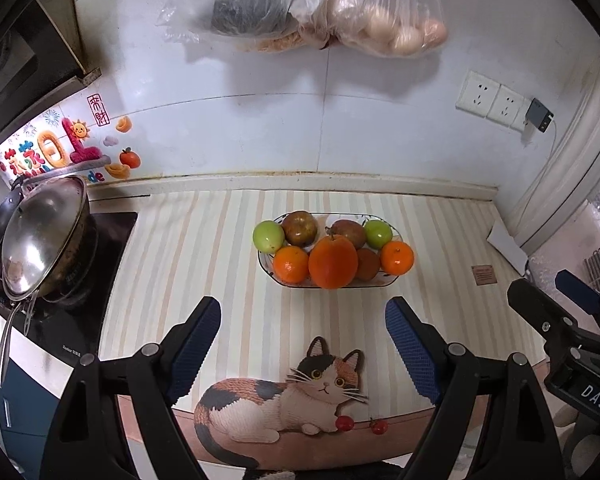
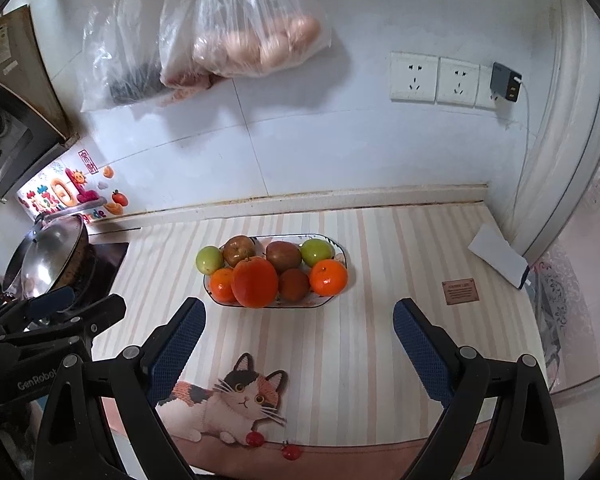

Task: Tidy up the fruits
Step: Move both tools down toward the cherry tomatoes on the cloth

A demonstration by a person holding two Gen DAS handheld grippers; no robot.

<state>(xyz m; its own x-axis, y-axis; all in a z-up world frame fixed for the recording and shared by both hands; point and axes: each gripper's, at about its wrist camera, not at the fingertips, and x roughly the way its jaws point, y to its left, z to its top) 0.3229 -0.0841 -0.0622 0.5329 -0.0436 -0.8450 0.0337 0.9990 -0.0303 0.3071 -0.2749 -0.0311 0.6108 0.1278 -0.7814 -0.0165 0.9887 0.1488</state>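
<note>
Both wrist views toward fruit plate [image 1: 394, 278]

Wok lid [image 1: 40, 236] is shiny polished metal, and the bags on the wall [image 2: 236, 28] are thin crinkly clear plastic. Striped mat [image 2: 380, 320] looks like matt woven cloth, gripper pads [image 1: 198, 344] textured blue rubber.

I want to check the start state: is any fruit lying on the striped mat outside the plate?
No, every fruit, including the big orange and both green apples, sits in the plate; the striped mat holds none.

Bright even light; soft shadows under hanging bags [image 1: 300, 4]; heavy fisheye bending, dark corners.
</note>
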